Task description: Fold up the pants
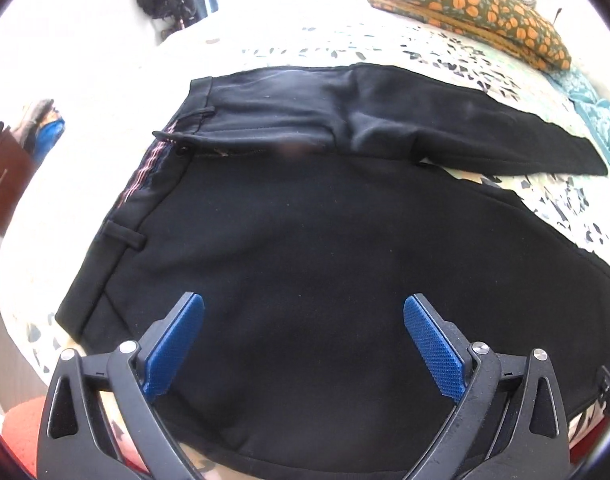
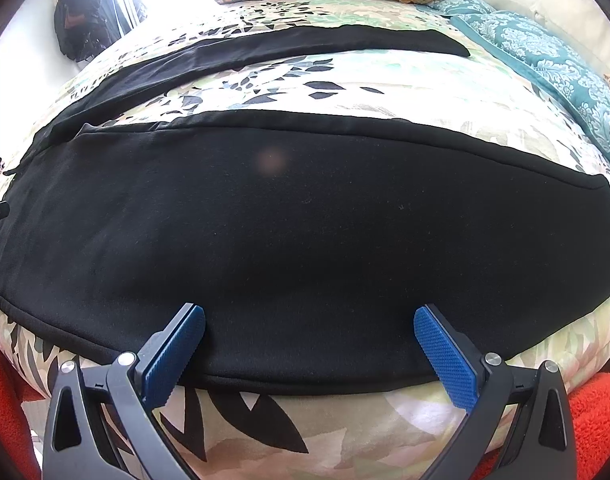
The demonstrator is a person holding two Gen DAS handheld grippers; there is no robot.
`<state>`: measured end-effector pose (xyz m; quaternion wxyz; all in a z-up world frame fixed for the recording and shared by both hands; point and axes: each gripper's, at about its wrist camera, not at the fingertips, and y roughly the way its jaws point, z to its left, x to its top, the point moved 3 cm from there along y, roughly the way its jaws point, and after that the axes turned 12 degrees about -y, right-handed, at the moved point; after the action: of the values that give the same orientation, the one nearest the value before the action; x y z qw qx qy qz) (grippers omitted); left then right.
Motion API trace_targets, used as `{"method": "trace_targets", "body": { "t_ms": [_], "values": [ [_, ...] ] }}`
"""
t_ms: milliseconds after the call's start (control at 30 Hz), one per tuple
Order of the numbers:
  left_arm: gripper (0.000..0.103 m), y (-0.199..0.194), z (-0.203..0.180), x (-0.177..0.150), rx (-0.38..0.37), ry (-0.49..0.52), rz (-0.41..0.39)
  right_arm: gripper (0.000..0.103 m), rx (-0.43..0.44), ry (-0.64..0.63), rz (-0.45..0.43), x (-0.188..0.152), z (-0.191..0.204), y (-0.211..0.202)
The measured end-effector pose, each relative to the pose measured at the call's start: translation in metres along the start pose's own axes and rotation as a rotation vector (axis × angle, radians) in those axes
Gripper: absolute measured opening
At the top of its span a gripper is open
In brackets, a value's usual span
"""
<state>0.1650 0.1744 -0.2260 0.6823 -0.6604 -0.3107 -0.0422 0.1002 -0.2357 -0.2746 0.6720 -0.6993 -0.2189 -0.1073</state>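
1. One pair of black pants (image 1: 305, 240) lies flat on the bed, spread over a leaf-print bedspread (image 2: 345, 92); the near leg runs along the near edge of the bed.
2. In the left wrist view, the waistband (image 1: 125, 208) with its belt loops and a striped inner lining is toward the left side of the bed, and the far leg (image 1: 465, 132) goes out to the right, apart from the near leg, with a strip of bedspread between them.
3. In the right wrist view, the near leg (image 2: 305, 220) fills the middle and its lower seam lies just beside the near edge of the bed; the far leg (image 2: 305, 46) is a thin black band farther back.
4. The left gripper (image 1: 303, 308) hovers over the hip part of the pants near the near edge; its blue pads (image 1: 433, 344) stand wide apart and nothing is between them.
5. The right gripper (image 2: 309, 318) is above the lower seam of the near leg; its jaws are also spread wide and hold nothing.
6. At the far edge of the bed lies a pillow with an orange flower print (image 1: 473, 4), and beside it, toward the right edge, a teal patterned pillow (image 2: 545, 64).
7. Red fluffy cloth (image 2: 593, 420) shows below the near edge of the bed.
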Motion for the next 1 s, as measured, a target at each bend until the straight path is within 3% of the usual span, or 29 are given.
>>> {"method": "trace_targets", "body": {
  "t_ms": [100, 167, 1000],
  "values": [
    [0.101, 0.013, 0.000, -0.018, 0.010, 0.048, 0.029, 0.103, -0.005, 0.000, -0.004, 0.000, 0.000, 0.000],
    [0.102, 0.015, -0.002, -0.027, 0.031, 0.095, -0.021, 0.103, -0.007, -0.001, -0.009, -0.001, 0.001, 0.000],
    [0.103, 0.014, -0.005, -0.038, 0.034, 0.096, -0.074, 0.103, -0.008, -0.004, -0.016, -0.001, 0.000, -0.001]
  ]
}}
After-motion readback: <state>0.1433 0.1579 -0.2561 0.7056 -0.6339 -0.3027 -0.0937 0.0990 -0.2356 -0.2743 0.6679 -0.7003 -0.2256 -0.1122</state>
